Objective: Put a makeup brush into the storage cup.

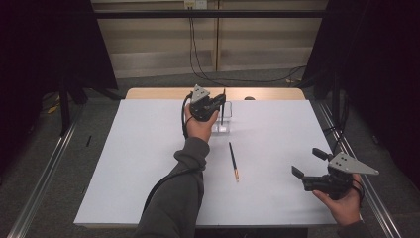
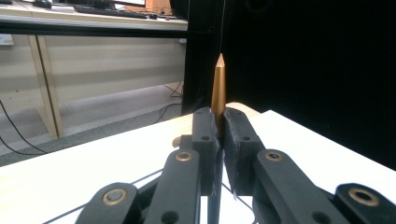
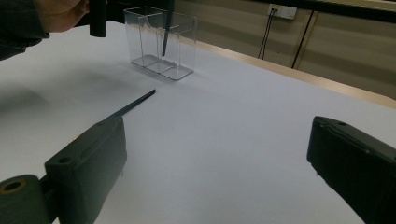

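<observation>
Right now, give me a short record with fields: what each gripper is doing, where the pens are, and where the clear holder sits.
left gripper: shut on a black pen with a gold end, held upright with its lower part inside the holder
right gripper: open, holds nothing, near the table's right edge
clear plastic divided holder: far middle of the white table
second black pen: lying flat mid-table

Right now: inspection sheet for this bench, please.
Surface: white table, wood strip along the far edge.
Job's things: clear holder; one pen upright over it, tip inside; second pen flat mid-table.
Clutter: nothing seen.
Grippers: left gripper shut on the upright pen; right gripper open, holding nothing, near the table's right edge.
Cables: black cable down the far wall.
Surroundings: grey floor, dark curtains.
</observation>
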Demonstrator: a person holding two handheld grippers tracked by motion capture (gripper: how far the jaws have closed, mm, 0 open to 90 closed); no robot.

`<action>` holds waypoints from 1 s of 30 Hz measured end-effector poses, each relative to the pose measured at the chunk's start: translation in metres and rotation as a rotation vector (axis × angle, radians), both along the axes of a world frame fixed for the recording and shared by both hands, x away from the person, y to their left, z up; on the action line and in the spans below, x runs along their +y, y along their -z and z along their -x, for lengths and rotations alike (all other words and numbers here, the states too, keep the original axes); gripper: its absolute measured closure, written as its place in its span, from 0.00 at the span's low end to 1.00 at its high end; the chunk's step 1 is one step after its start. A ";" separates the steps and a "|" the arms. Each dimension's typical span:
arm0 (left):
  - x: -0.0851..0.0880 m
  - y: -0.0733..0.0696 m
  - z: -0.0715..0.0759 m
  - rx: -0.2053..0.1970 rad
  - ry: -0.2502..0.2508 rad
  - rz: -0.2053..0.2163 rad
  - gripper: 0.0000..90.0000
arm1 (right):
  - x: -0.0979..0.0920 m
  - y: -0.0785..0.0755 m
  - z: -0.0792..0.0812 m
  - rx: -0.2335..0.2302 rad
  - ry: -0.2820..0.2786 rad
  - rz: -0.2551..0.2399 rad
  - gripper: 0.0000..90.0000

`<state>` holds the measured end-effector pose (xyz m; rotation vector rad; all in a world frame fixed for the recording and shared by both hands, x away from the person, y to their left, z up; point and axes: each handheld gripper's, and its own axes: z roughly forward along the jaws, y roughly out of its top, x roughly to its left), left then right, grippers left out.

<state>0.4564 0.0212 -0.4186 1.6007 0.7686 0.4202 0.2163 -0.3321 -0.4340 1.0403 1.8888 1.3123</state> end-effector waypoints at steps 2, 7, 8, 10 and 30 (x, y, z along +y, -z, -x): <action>0.000 0.000 0.000 0.004 -0.003 -0.007 0.93 | 0.000 0.000 0.000 0.005 0.005 -0.001 0.05; 0.002 0.002 0.000 0.007 0.006 -0.021 0.93 | 0.000 0.000 0.000 0.002 0.005 0.000 0.05; 0.002 0.002 0.000 0.008 0.005 -0.017 0.93 | 0.000 0.000 0.000 0.001 -0.001 -0.001 0.05; 0.001 0.002 0.000 0.010 0.005 -0.012 0.93 | 0.000 0.000 0.000 0.000 -0.001 -0.001 0.05; 0.003 0.005 0.001 0.032 0.000 -0.011 0.85 | -0.001 -0.001 0.002 0.000 0.007 0.001 0.05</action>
